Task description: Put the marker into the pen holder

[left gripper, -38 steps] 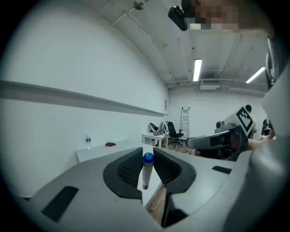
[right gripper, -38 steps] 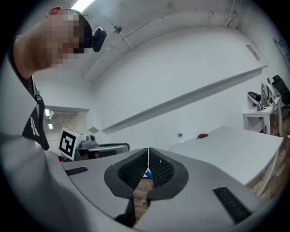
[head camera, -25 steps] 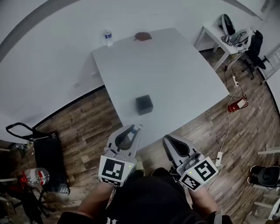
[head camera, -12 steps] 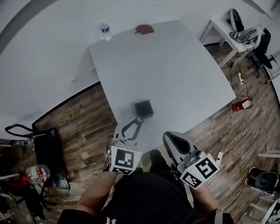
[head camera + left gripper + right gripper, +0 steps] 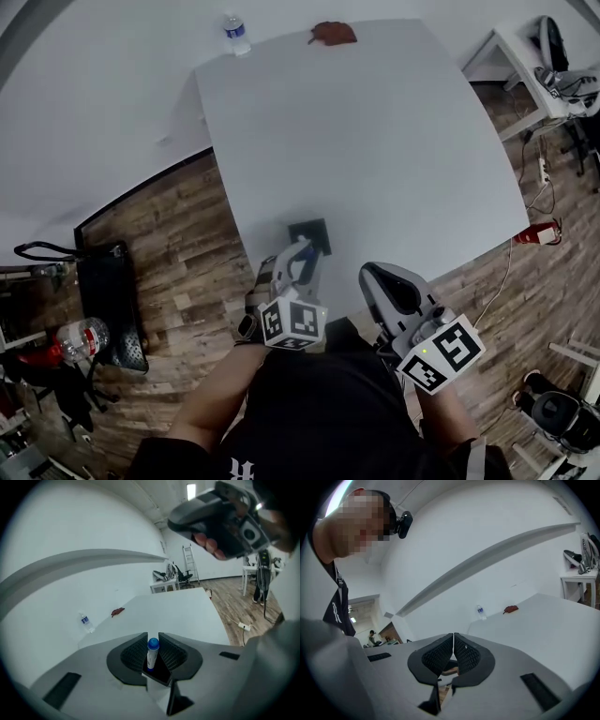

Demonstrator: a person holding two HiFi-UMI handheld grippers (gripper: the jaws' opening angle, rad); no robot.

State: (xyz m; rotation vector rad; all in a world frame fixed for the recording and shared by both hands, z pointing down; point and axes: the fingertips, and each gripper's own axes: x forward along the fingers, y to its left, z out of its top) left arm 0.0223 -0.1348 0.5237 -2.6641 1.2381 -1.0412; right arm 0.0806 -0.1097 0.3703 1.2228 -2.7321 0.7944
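I am holding my left gripper (image 5: 300, 251) right over the black pen holder (image 5: 310, 232) near the counter (image 5: 375, 141) edge, its jaws pinching the blue-capped marker (image 5: 152, 653). My right gripper (image 5: 380, 279) is hanging beside it, jaws pressing together on nothing.

The left gripper (image 5: 153, 636) has its dark ribbed jaws pressed against a white marker with a blue cap (image 5: 151, 654), which stands upright between them. The marker's lower end sits over the black square pen holder (image 5: 159, 673) on the white table (image 5: 178, 613); whether it is inside cannot be told. Far across the table stand a clear plastic water bottle (image 5: 86, 622) and a small reddish-brown object (image 5: 118, 612). The grey right gripper (image 5: 220, 520) hangs at the upper right, fingers (image 5: 206, 541) wrapped beneath it.
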